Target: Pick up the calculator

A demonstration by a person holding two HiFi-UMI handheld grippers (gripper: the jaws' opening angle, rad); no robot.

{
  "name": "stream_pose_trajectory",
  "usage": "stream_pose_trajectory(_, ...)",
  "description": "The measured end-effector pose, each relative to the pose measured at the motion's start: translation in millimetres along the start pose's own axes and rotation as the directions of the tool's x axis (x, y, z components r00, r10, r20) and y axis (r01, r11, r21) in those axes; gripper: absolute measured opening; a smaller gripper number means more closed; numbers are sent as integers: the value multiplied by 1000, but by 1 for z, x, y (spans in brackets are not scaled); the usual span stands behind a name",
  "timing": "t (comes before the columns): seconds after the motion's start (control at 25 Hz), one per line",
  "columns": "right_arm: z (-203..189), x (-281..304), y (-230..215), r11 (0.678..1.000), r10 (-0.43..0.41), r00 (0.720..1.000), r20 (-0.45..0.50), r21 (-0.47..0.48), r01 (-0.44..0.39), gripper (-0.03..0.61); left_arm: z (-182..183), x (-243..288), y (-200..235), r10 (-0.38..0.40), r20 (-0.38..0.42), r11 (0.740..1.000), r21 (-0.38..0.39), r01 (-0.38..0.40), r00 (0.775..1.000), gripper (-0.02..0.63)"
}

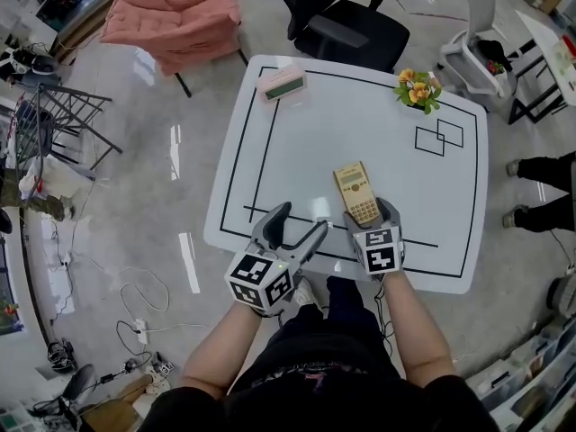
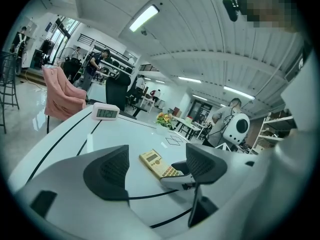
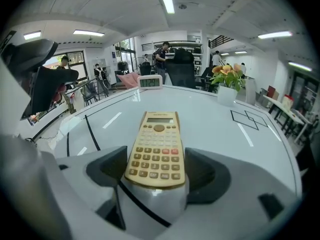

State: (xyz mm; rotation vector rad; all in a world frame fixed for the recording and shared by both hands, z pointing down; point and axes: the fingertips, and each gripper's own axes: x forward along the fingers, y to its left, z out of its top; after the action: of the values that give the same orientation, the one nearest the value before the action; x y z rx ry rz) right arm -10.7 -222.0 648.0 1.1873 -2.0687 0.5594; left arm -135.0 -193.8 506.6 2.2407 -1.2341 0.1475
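A tan calculator [image 1: 357, 194] lies flat on the white table [image 1: 360, 106], near its front edge. My right gripper [image 1: 369, 212] is lowered over the calculator's near end, with one jaw on either side of it. In the right gripper view the calculator [image 3: 157, 146] fills the gap between the jaws, and that gripper [image 3: 156, 173] stands open around it. My left gripper [image 1: 301, 220] hovers open and empty at the front edge, to the calculator's left. The left gripper view shows the calculator [image 2: 154, 159] beyond that gripper [image 2: 157, 178].
A pink digital clock [image 1: 282, 85] sits at the table's far left corner. A small flower pot [image 1: 417, 88] stands at the far right, next to two drawn squares [image 1: 439, 136]. Black lines border the tabletop. A black office chair [image 1: 346, 21] and a pink chair [image 1: 175, 21] stand behind the table.
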Motion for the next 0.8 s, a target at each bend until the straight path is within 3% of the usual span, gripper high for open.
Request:
stream_pose_trajectory(0.32,0,0,-1,999,33,999,-20,34,-33,353,-11,23,-7,-31,-45,999,-40,29,999,345)
stream_pose_trajectory(0.6,3,-5,-5,970,139,990,14,201,-139,351,-24,48,-13,-69,-96,994,-97,60,993,345)
stream_pose_trajectory(0.8,3,-6,-6,962,173,985,15,213,-173,351,-43,78,-11,-100,-164,983,-169,72,981,344)
